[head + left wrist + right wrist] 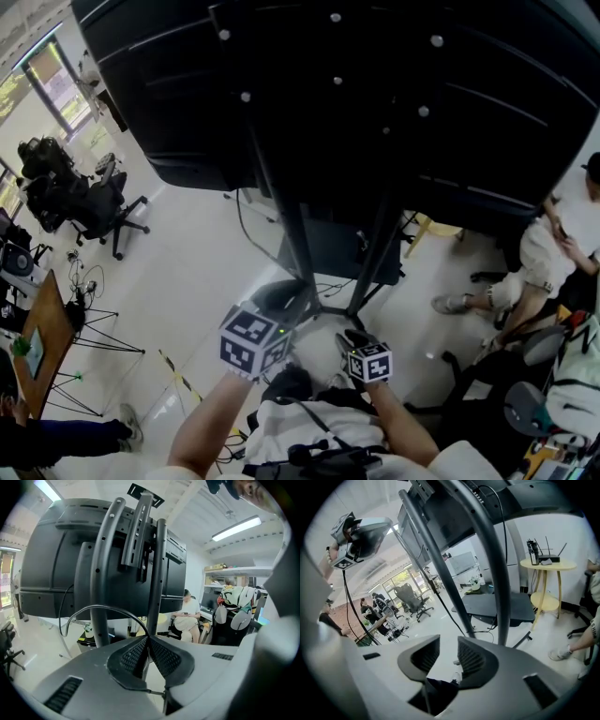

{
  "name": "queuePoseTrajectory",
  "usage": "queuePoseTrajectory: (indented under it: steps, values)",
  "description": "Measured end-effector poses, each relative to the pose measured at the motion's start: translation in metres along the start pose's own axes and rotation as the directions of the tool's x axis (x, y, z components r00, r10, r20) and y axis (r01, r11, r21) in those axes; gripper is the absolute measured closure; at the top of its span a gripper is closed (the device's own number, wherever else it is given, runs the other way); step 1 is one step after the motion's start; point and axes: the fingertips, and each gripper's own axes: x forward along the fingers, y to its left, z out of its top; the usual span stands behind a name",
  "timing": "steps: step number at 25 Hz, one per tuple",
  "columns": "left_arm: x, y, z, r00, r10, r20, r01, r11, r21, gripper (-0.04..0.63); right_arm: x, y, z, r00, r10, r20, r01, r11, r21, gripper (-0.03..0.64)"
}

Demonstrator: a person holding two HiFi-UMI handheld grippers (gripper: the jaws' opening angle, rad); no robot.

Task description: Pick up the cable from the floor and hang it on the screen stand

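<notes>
- While you are looking down in the head view, you are holding the left gripper point(267, 323) and the right gripper point(359, 345) side by side, under the black screen point(394, 94) and near the foot of the screen stand point(295, 244).
- In the left gripper view, the left gripper point(148, 641) is clenching the cable point(101, 607), which is arching up and leftward in front of the screen stand point(104, 564).
- In the right gripper view, the right gripper point(449, 654) is standing released, with nothing lying between its jaws, and the screen stand point(494, 573) is rising just ahead.
</notes>
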Motion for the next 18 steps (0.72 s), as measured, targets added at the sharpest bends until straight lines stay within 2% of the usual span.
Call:
queuePoseTrajectory:
  steps: [2,5,8,18]
  values:
    - [-0.005,0.001,0.015,1.000,0.002,0.022,-0.002,1.000,0.007,0.580,0.002,0.002,0.005,1.000,0.005,0.002,-0.005,1.000,-0.009,0.472]
    - [-0.011,0.002,0.038,0.998,-0.008,0.064,0.007,1.000,0.014,0.580,0.007,0.006,0.009,1.000,0.012,-0.007,-0.013,1.000,-0.020,0.416]
    - [-0.016,0.002,0.059,0.995,-0.015,0.098,0.012,0.999,0.033,0.578,0.013,0.006,0.012,1.000,0.005,-0.014,-0.006,1.000,-0.029,0.411]
    - [-0.045,-0.009,0.121,0.976,-0.099,0.193,0.088,0.994,0.063,0.578,0.028,-0.028,0.004,0.994,-0.102,-0.030,0.101,0.995,-0.023,0.393]
